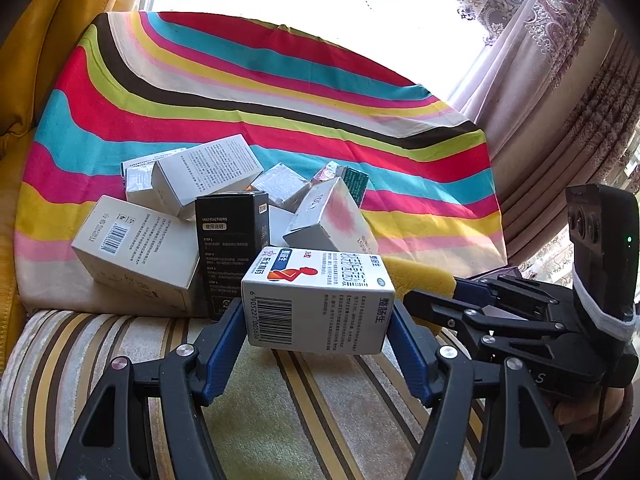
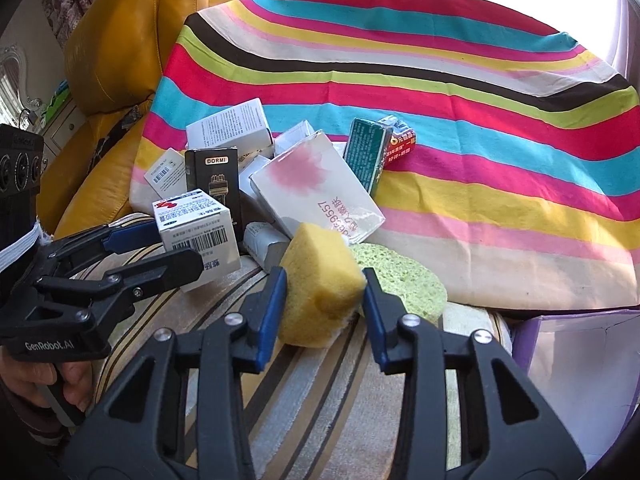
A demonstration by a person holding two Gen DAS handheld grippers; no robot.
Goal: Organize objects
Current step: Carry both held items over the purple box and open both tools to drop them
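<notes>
Left gripper (image 1: 318, 320) has its blue pads clamped on a white cardboard medicine box with a barcode (image 1: 316, 300), at the near edge of the striped cloth (image 1: 280, 92). Just right, the right gripper (image 2: 324, 304) squeezes a yellow sponge block (image 2: 320, 284), touching a flat green sponge (image 2: 404, 280) beside it.

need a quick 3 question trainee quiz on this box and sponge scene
1. True or false: the left gripper is clamped on the white cardboard medicine box with a barcode.
2. What does the right gripper grip? A) yellow foam sponge block B) black carton C) teal box
3. Which item lies flat just behind the yellow sponge?

Key:
1. True
2. A
3. The round green sponge
</notes>
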